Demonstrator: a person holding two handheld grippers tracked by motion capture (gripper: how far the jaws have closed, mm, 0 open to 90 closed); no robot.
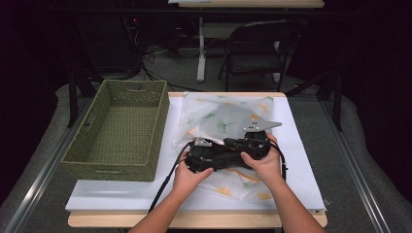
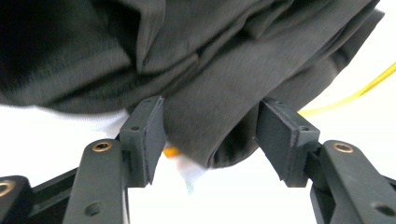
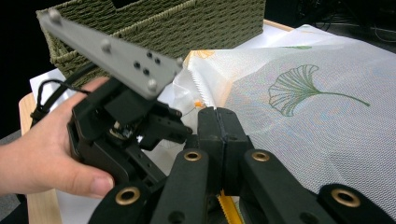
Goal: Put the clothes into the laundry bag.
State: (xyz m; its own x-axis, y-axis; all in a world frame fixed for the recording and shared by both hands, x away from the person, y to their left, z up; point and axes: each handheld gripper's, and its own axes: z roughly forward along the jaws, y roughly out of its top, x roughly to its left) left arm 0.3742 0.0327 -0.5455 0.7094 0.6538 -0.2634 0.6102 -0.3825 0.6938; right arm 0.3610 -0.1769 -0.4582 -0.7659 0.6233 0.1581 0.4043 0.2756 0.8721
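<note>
A thin white cloth (image 1: 223,114) printed with ginkgo leaves lies crumpled on the white table top. Both hands hold their grippers close together over its near part. My left gripper (image 2: 210,135) is open, and a fold of dark grey fabric (image 2: 205,70) hangs between its pads, over the white cloth. My right gripper (image 3: 217,114) has its jaws together at the toothed edge of the cloth (image 3: 317,93), with a yellow strip of it pinched between them. In the right gripper view the left gripper (image 3: 126,135) sits just to the left in the person's hand.
A green woven basket (image 1: 109,167), with nothing in it, stands on the table's left side, also seen behind the left gripper (image 3: 187,28). Bare white table top (image 1: 301,160) lies right of the cloth. A folding chair (image 1: 257,48) stands beyond the far edge.
</note>
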